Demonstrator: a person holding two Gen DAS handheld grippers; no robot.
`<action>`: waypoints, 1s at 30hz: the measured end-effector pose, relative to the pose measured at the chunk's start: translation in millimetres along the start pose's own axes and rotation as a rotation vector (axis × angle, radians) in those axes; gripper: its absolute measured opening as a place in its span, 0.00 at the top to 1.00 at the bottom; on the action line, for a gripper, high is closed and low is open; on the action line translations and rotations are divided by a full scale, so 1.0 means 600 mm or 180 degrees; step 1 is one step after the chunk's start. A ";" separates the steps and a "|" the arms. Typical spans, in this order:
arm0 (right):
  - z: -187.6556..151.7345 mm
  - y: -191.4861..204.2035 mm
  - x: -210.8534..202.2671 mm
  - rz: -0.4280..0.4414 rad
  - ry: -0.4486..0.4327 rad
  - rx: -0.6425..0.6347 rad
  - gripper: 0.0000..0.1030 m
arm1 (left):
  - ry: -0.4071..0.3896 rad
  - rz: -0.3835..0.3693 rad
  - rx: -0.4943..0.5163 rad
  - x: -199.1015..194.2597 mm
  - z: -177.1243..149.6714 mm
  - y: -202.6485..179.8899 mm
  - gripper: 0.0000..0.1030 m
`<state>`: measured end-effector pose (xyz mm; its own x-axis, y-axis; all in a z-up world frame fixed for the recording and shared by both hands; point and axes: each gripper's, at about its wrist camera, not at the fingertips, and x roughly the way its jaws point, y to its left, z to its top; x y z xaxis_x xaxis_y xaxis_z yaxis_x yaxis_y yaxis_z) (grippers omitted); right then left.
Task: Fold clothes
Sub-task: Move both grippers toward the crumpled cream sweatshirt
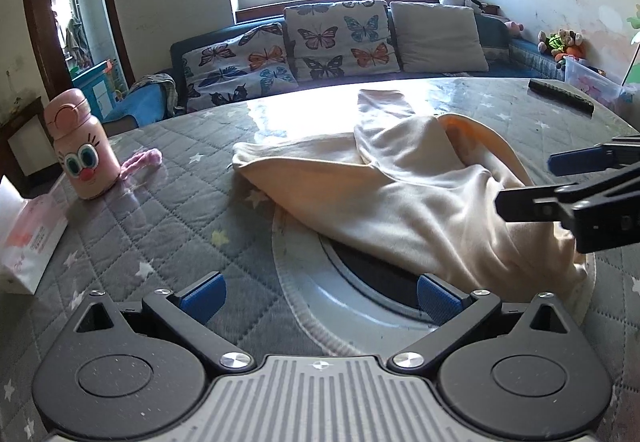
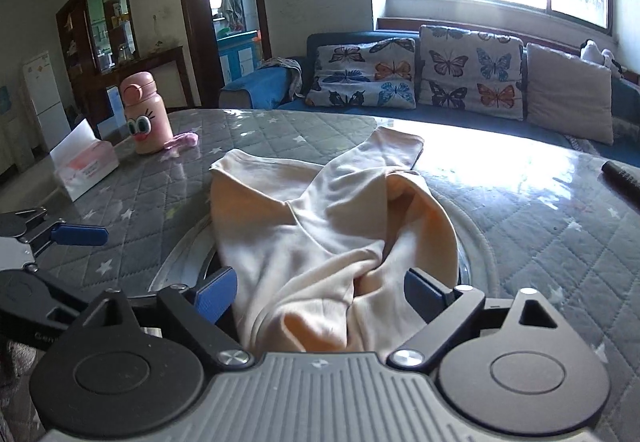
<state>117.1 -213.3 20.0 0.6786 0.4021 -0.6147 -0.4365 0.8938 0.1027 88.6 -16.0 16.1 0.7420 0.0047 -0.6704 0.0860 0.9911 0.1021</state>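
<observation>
Two hand-held grippers are counted: left hand-held gripper (image 1: 320, 292) released, jaws spread; right hand-held gripper (image 2: 320, 292) likewise spread, cloth lying between. One cream garment (image 1: 400, 186), crumpled, is spread over the quilted desk (image 1: 180, 210). One pink bottle (image 1: 82, 146). One tissue box (image 2: 86, 166), fully seen only from the right wrist.

A soft, matt cream cloth garment (image 2: 320, 242) was seen on a grey quilted star-print cover (image 2: 560, 226) under a glossy film.
</observation>
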 end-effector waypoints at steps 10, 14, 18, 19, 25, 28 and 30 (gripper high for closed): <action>0.023 -0.008 0.052 0.0102 0.0089 -0.0019 0.24 | 0.0027 0.0030 0.0001 0.021 0.012 0.010 0.00; 0.029 -0.017 0.072 0.0116 0.0128 0.0025 0.32 | 0.0033 0.0057 -0.0028 0.026 0.014 0.022 0.00; 0.030 -0.028 0.090 0.0092 0.0181 0.0101 0.35 | 0.0020 0.0086 -0.0067 0.027 0.016 0.033 0.00; 0.031 -0.030 0.095 0.0086 0.0194 0.0119 0.38 | 0.0016 0.0092 -0.0074 0.027 0.017 0.035 0.00; 0.025 -0.051 0.117 0.0082 0.0293 0.0300 0.45 | 0.0008 0.0109 -0.0086 0.026 0.016 0.043 0.00; 0.019 -0.061 0.125 0.0096 0.0337 0.0411 0.64 | -0.0001 0.0121 -0.0099 0.025 0.018 0.046 0.00; 0.017 -0.064 0.124 0.0120 0.0311 0.0462 0.72 | -0.0026 0.0138 -0.0108 0.021 0.020 0.050 0.00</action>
<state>190.3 -215.6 -22.0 0.5996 0.4211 -0.6806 -0.3660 0.9005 0.2347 108.4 12.1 19.7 0.7499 0.0469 -0.6599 0.0311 0.9939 0.1059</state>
